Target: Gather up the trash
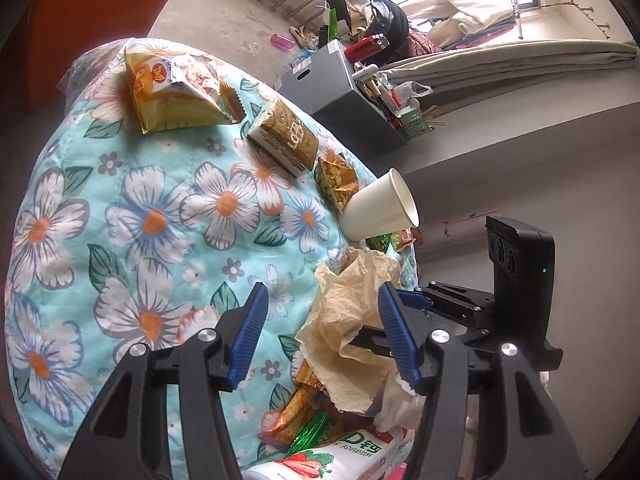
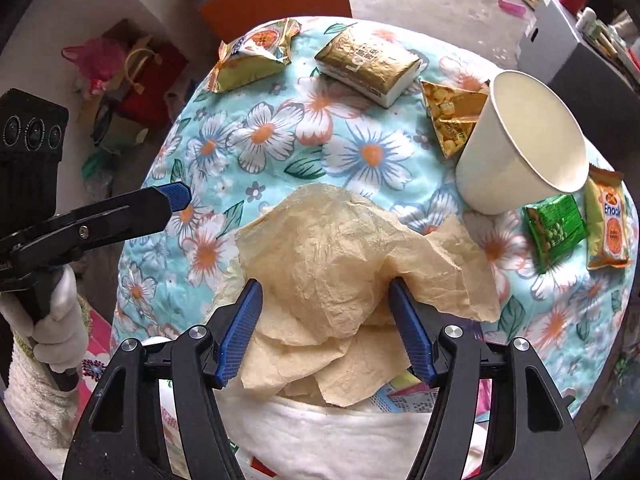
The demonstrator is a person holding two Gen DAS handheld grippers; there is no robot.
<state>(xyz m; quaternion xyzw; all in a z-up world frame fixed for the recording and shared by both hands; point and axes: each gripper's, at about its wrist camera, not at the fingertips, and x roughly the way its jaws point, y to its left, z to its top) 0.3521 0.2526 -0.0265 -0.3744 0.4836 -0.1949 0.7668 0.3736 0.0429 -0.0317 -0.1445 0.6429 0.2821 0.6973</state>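
In the left wrist view, the left gripper (image 1: 320, 332) is seen released over the floral cloth (image 1: 132, 216), low in the frame; crumpled tan paper (image 1: 348, 320) lies at its right pad.

In the right wrist view, the right gripper (image 2: 326, 328) is spread around that thin, creased paper at lower centre; whether the pads press it cannot be told. Closing on it is judged next. A smooth white paper cup (image 2: 520, 144) stands upper right.

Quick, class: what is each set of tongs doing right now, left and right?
Left tongs: open, holding nothing.
Right tongs: open, straddling the crumpled beige paper, not clamping it.
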